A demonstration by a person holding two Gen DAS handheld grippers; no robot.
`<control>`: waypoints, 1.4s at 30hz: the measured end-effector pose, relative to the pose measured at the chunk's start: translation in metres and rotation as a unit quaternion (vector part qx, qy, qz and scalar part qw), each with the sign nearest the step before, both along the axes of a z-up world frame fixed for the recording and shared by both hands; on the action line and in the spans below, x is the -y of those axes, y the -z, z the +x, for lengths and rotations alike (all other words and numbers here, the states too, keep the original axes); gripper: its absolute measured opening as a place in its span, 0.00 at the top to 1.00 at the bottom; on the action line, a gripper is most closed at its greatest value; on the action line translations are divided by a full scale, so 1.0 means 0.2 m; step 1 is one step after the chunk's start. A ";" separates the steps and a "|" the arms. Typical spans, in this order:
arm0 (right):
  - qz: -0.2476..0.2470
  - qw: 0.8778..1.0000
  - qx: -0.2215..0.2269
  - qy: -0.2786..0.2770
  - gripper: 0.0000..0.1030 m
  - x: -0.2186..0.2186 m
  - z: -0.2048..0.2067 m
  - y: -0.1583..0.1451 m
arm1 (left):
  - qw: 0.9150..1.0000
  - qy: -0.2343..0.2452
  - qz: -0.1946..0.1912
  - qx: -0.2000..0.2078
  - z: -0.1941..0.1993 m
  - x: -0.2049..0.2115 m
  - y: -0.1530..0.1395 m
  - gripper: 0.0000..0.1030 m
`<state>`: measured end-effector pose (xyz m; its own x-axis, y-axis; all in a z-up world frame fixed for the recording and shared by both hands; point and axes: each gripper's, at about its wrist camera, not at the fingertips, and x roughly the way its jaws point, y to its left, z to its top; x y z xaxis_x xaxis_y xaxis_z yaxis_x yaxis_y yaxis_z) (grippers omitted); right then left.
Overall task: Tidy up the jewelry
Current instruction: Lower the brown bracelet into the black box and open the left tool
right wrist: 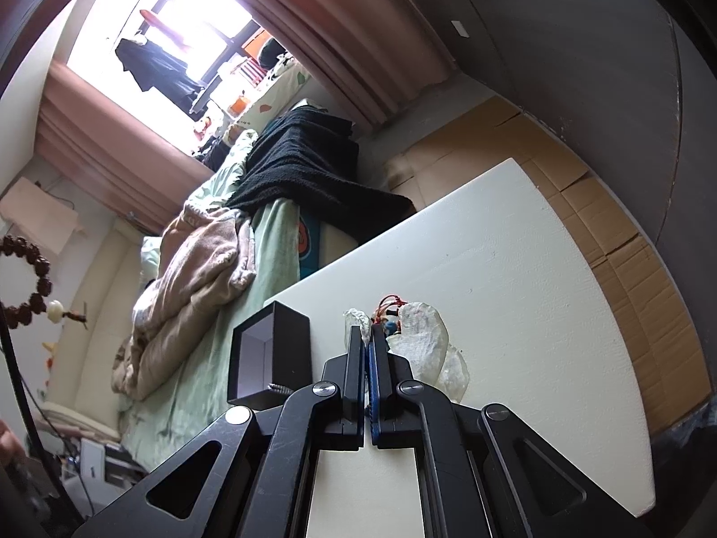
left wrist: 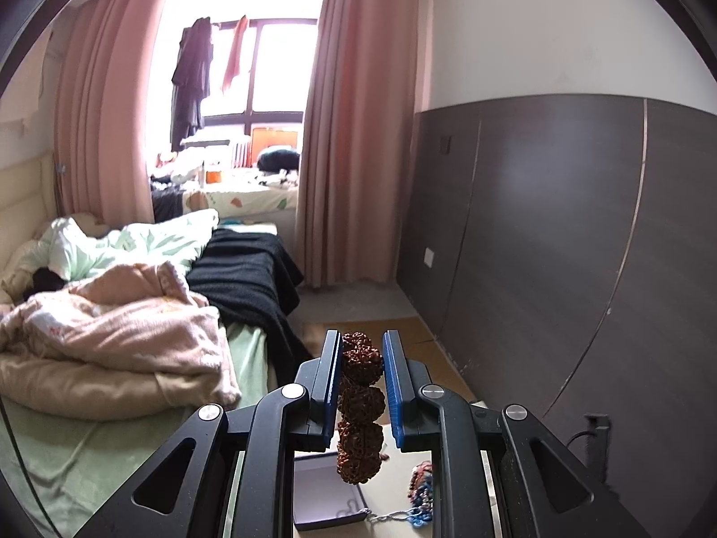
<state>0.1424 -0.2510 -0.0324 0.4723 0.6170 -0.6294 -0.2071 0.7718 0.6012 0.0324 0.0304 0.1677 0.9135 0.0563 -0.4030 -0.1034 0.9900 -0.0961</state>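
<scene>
My left gripper point(left wrist: 361, 345) is shut on a brown bead bracelet point(left wrist: 361, 399) and holds it in the air; the beads hang down between the blue pads. The same bracelet point(right wrist: 31, 278), with a pale bead and a tassel, shows at the far left of the right wrist view. Below it stands an open black box point(left wrist: 322, 493) with a white inside, also seen on the white table point(right wrist: 515, 269) as a black box point(right wrist: 269, 354). My right gripper point(right wrist: 367, 331) is shut, low over the table, its tips at a pile of clear plastic bags point(right wrist: 425, 336) with red and blue jewelry.
A blue beaded piece with a thin chain point(left wrist: 419, 497) lies beside the box. A bed with pink and black blankets point(left wrist: 134, 314) is at the left. A dark panelled wall point(left wrist: 582, 246) is at the right. Cardboard point(right wrist: 627, 278) covers the floor beyond the table.
</scene>
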 end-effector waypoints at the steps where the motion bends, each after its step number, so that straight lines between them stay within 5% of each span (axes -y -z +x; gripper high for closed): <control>1: -0.001 1.000 0.000 0.000 0.97 0.00 0.00 0.00 | 1.000 -0.001 -0.004 -0.004 0.01 -0.01 0.02 0.82; 18: -0.030 1.000 -0.001 -0.010 0.97 -0.09 0.02 0.03 | 0.988 -0.033 -0.122 -0.085 0.20 -0.18 0.64 0.82; 25: -0.045 0.999 -0.005 -0.022 0.97 -0.17 0.03 0.07 | 0.984 -0.037 -0.137 -0.112 0.27 -0.20 0.81 0.82; 29: -0.054 0.998 -0.003 -0.027 0.97 -0.21 0.03 0.08 | 0.978 -0.030 -0.178 -0.106 0.31 -0.22 0.89 0.81; 32: -0.058 0.998 -0.003 -0.029 0.97 -0.23 0.04 0.09 | 0.974 -0.060 -0.175 -0.130 0.33 -0.26 0.95 0.80; 36: -0.060 0.998 -0.009 -0.029 0.97 -0.25 0.05 0.11 | 0.958 -0.063 -0.217 -0.178 0.33 -0.34 1.04 0.69; 38: -0.058 0.998 -0.008 -0.031 0.97 -0.26 0.04 0.11 | 0.957 -0.075 -0.219 -0.173 0.29 -0.38 1.03 0.68; 42: -0.043 0.998 0.010 -0.039 0.97 -0.28 0.01 0.07 | 0.960 -0.085 -0.221 -0.147 0.21 -0.44 0.95 0.48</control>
<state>0.1447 -0.1947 -0.0462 0.4370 0.5971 -0.6727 -0.2797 0.8010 0.5293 0.0745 0.1176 -0.0227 0.7493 -0.0414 -0.6610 -0.3474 0.8251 -0.4455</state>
